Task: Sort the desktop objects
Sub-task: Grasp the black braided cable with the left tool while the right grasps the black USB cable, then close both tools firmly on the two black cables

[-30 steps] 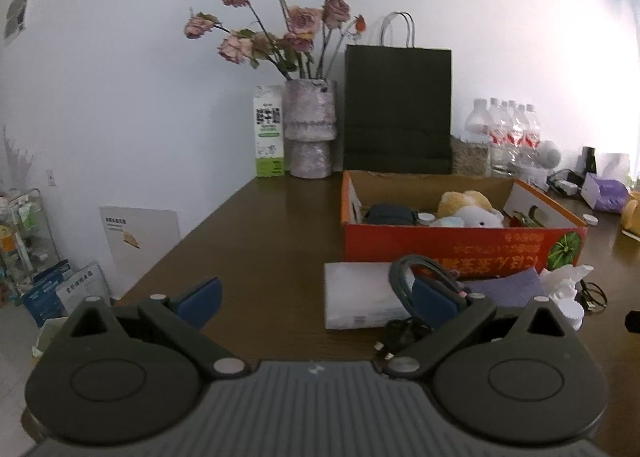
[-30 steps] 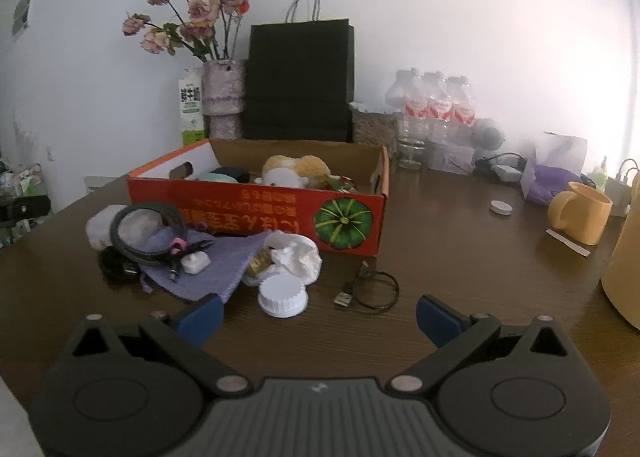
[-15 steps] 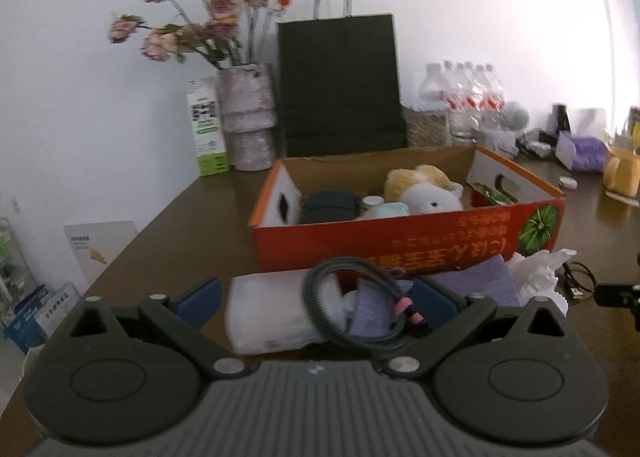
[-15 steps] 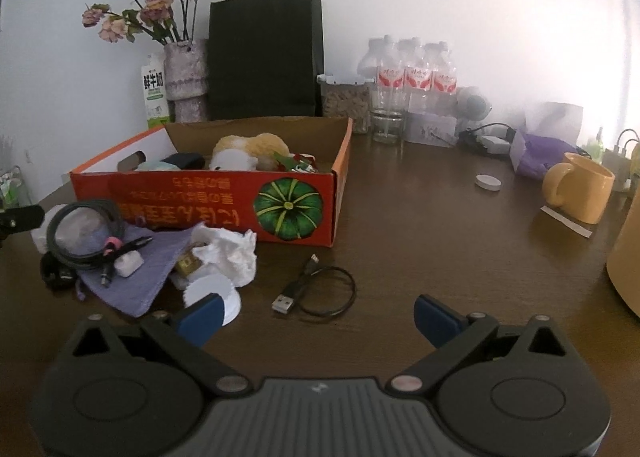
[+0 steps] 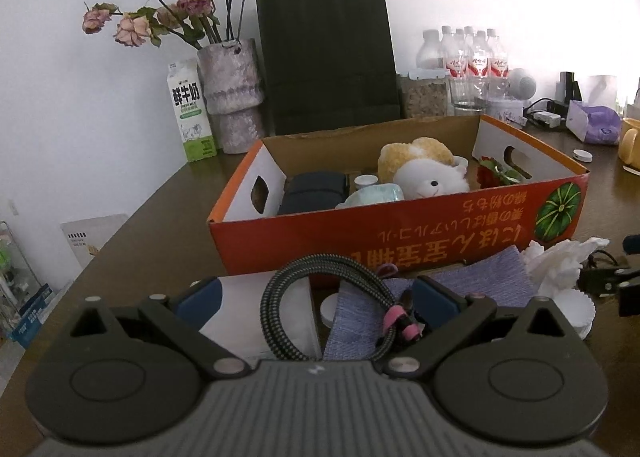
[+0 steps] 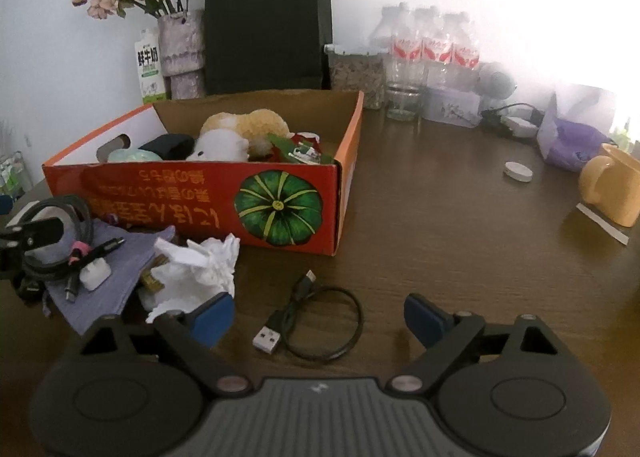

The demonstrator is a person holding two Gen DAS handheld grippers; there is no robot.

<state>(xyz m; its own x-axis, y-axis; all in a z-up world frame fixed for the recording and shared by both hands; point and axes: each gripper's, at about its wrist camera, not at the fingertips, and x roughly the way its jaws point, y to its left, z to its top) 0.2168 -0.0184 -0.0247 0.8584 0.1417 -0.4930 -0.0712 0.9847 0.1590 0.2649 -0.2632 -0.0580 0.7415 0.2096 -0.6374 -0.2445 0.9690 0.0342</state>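
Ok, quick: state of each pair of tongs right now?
Left tongs: open, either side of the braided cable coil, not clamped.
Right tongs: open, holding nothing, above the thin USB cable.

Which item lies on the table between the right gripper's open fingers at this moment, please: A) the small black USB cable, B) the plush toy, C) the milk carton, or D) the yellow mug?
A: the small black USB cable lies coiled on the bare table between the open fingers of the right gripper, in front of the orange cardboard box.
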